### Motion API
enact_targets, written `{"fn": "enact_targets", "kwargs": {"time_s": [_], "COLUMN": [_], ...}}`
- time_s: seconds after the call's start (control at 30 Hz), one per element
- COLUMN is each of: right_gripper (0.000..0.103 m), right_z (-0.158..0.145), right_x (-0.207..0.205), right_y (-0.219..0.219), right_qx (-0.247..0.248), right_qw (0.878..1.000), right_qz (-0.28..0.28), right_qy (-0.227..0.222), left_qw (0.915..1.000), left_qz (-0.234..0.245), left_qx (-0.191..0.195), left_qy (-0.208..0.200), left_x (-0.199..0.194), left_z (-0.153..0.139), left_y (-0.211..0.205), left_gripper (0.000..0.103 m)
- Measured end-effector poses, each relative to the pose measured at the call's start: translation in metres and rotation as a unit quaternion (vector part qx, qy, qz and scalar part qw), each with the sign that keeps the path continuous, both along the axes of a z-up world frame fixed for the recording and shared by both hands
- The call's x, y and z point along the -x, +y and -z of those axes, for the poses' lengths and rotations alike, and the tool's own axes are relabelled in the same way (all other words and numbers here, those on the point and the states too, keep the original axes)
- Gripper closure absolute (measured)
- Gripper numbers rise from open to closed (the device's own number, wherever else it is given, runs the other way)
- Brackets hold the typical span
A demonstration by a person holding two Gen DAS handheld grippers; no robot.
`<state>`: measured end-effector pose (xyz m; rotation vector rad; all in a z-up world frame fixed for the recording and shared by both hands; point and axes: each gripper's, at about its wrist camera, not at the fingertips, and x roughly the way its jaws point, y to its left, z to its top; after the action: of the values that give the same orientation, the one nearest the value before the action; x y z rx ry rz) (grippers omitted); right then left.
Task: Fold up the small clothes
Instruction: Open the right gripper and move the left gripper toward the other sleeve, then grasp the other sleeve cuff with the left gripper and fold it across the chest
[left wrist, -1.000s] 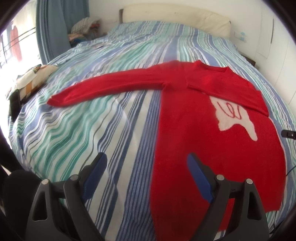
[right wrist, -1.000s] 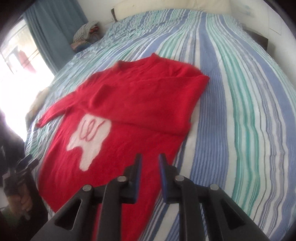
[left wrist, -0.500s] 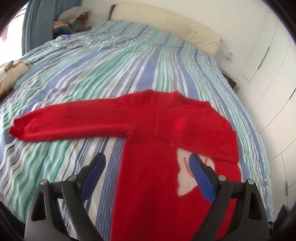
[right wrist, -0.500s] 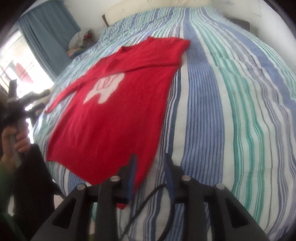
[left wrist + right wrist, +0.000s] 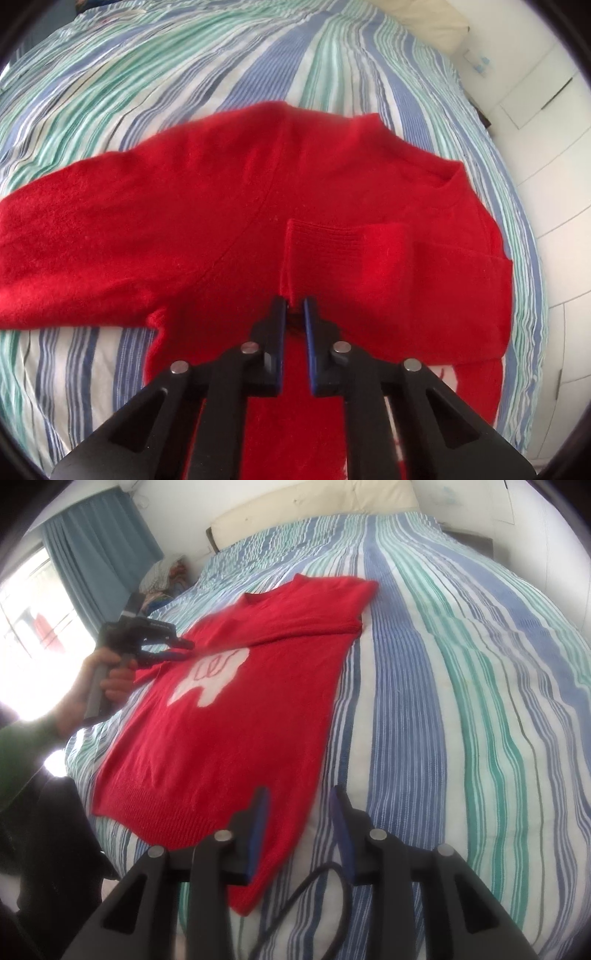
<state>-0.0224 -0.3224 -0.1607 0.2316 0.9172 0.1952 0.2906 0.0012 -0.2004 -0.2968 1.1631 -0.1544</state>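
A: On the striped bed (image 5: pixel 461 664), how many garments do you count?

B: One, a red sweater (image 5: pixel 236 716) lying flat across the middle of the frame in the right wrist view, with a white patch on its chest. One sleeve (image 5: pixel 388 251) is folded across the body; the other stretches to the left edge in the left wrist view. There is also a heap of cloth (image 5: pixel 162 576) at the upper left, by the blue curtain (image 5: pixel 96 550) (too blurred to count the pieces in it).

A: And grippers?

B: Two. The left gripper (image 5: pixel 294 306) sits low in the centre of its own view, angled steeply down at the sweater. Its jaws are drawn together, and a bit of red fabric shows between the tips, right at the folded sleeve's ribbed cuff.

A: The hand on it?

B: In the right wrist view, at the left edge, a hand (image 5: pixel 107 679) wraps the handle, a green sleeve behind it.

A: The right one?

B: The right gripper (image 5: pixel 300 805) hangs over the sweater's near hem corner, jaws opening, clamped on nothing; the hem lies beneath the left finger. A black cable (image 5: pixel 314 882) loops below.
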Motion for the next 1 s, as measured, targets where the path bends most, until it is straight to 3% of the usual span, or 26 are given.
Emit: {"fn": "enact_targets", "kwargs": {"time_s": [0.13,0.2,0.27,0.33,0.47,0.53,0.6,0.67,0.7,0.87,1.0], "right_gripper": [0.069,0.069,0.068,0.068,0.068,0.067,0.062,0.064,0.064,0.062,0.062], "right_z": [-0.004,-0.005,-0.005,-0.005,-0.012,-0.007,0.014,0.034,0.032,0.012,0.002], "right_x": [0.001,0.002,0.001,-0.001,0.003,0.005,0.003,0.006,0.008,0.016,0.018], "right_y": [-0.004,-0.006,-0.007,-0.005,0.016,0.034,0.051,0.058,0.055,0.039,0.039], "right_qx": [0.001,0.002,0.001,0.004,0.009,0.001,0.015,0.066,0.058,0.058,0.049], "right_qw": [1.0,1.0,1.0,1.0,0.999,0.996,0.991,0.986,0.987,0.993,0.995], "right_qz": [0.01,0.014,0.015,0.011,-0.042,-0.092,-0.127,-0.125,-0.122,-0.088,-0.077], "right_qy": [-0.012,-0.017,-0.016,-0.016,-0.029,-0.014,0.043,0.086,0.081,0.054,0.032], "left_qw": [0.9992,0.999,0.998,0.998,0.9972,0.9955,0.9929,0.9908,0.9904,0.9897,0.9812], "left_qz": [-0.029,-0.038,-0.045,-0.045,-0.01,0.023,0.048,0.056,0.052,-0.023,-0.153], "left_qx": [0.013,-0.012,-0.043,-0.041,-0.051,-0.072,-0.096,-0.113,-0.118,-0.127,-0.1], "left_qy": [-0.026,-0.02,-0.009,-0.016,-0.054,-0.058,-0.05,-0.048,-0.051,-0.062,-0.063], "left_x": [0.029,0.035,0.039,0.048,0.087,0.108,0.127,0.141,0.146,0.14,0.115], "left_z": [-0.012,-0.01,-0.008,-0.013,-0.028,-0.031,-0.03,-0.034,-0.037,-0.053,-0.061], "left_y": [0.011,0.012,0.015,0.02,0.026,0.026,0.03,0.043,0.052,0.125,0.228], "left_gripper": [0.097,0.087,0.062,0.041,0.023,0.021,0.021,0.021,0.021,0.013,0.013]}}
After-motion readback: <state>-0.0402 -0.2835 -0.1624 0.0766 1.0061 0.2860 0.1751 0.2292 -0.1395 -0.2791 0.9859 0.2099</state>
